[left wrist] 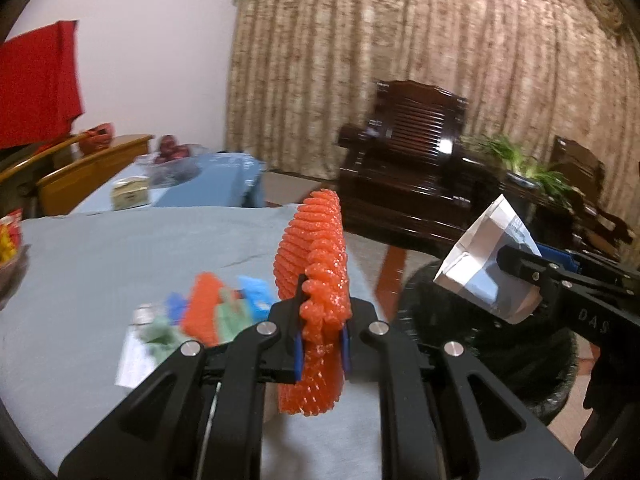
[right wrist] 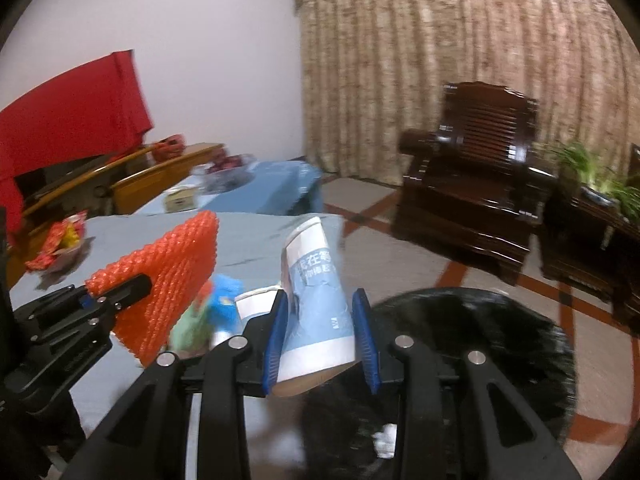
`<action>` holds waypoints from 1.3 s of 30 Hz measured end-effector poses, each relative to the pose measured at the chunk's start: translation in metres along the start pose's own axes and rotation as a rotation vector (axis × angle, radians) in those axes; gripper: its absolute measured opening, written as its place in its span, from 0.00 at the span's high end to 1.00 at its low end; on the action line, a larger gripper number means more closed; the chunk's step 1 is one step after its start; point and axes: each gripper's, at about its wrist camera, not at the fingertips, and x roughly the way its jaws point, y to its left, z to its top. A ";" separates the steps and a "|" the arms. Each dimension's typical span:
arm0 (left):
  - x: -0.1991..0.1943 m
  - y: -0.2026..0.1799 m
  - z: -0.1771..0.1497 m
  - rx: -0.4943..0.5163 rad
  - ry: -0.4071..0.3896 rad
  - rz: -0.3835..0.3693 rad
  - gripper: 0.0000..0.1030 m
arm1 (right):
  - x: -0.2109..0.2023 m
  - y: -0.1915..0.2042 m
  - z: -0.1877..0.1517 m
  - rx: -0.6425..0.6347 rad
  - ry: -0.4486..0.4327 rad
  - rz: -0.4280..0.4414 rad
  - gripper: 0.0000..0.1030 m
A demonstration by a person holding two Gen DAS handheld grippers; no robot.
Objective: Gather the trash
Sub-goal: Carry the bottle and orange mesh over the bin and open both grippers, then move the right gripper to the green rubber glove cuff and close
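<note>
My left gripper [left wrist: 322,344] is shut on an orange foam net sleeve [left wrist: 316,264], held upright above the table's right edge; it also shows in the right wrist view [right wrist: 160,280]. My right gripper [right wrist: 320,344] is shut on a flattened blue-and-white paper cup [right wrist: 316,304], held over the black bin [right wrist: 500,344]; the cup also shows in the left wrist view [left wrist: 480,264]. More trash lies blurred on the grey tablecloth [left wrist: 120,264]: orange net, blue and green scraps, white paper [left wrist: 208,312].
The black-lined bin [left wrist: 500,360] stands on the floor right of the table, with a white scrap inside [right wrist: 386,440]. A dark wooden armchair [right wrist: 472,184], a plant, a second blue-covered table [left wrist: 216,180] and a snack bowl [right wrist: 60,248] lie beyond.
</note>
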 end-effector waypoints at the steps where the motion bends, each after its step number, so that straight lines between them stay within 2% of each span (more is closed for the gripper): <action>1: 0.003 -0.007 -0.001 0.008 0.004 -0.012 0.88 | -0.002 -0.007 -0.001 0.007 -0.001 -0.014 0.68; 10: 0.047 -0.089 -0.002 0.091 0.054 -0.175 0.88 | -0.010 -0.079 -0.018 0.072 0.023 -0.149 0.68; 15: 0.066 -0.118 -0.006 0.107 0.079 -0.243 0.88 | -0.010 -0.105 -0.028 0.101 0.045 -0.197 0.68; 18: 0.075 -0.132 -0.008 0.117 0.094 -0.284 0.81 | -0.008 -0.117 -0.035 0.109 0.066 -0.226 0.68; 19: 0.077 -0.134 -0.008 0.118 0.098 -0.291 0.72 | -0.007 -0.119 -0.037 0.109 0.072 -0.230 0.66; 20: 0.078 -0.135 -0.009 0.117 0.101 -0.297 0.61 | -0.007 -0.121 -0.039 0.108 0.076 -0.242 0.63; 22: 0.078 -0.133 -0.010 0.109 0.099 -0.300 0.52 | -0.009 -0.124 -0.042 0.114 0.075 -0.250 0.48; 23: 0.077 -0.130 -0.011 0.108 0.100 -0.297 0.48 | -0.009 -0.125 -0.044 0.118 0.074 -0.252 0.45; 26: 0.074 -0.121 -0.011 0.102 0.090 -0.270 0.33 | -0.012 -0.126 -0.044 0.123 0.064 -0.258 0.29; 27: 0.072 -0.117 -0.010 0.101 0.085 -0.261 0.32 | -0.012 -0.124 -0.044 0.127 0.059 -0.259 0.19; 28: 0.069 -0.110 -0.010 0.100 0.078 -0.242 0.25 | -0.013 -0.123 -0.043 0.129 0.055 -0.257 0.10; 29: 0.065 -0.106 -0.010 0.099 0.072 -0.225 0.17 | -0.013 -0.120 -0.042 0.130 0.050 -0.250 0.07; 32: 0.052 -0.085 -0.008 0.085 0.041 -0.169 0.12 | -0.011 -0.106 -0.036 0.117 0.044 -0.208 0.06; 39: 0.020 -0.025 -0.008 0.060 0.003 -0.018 0.11 | 0.004 -0.051 -0.021 0.070 0.021 -0.080 0.06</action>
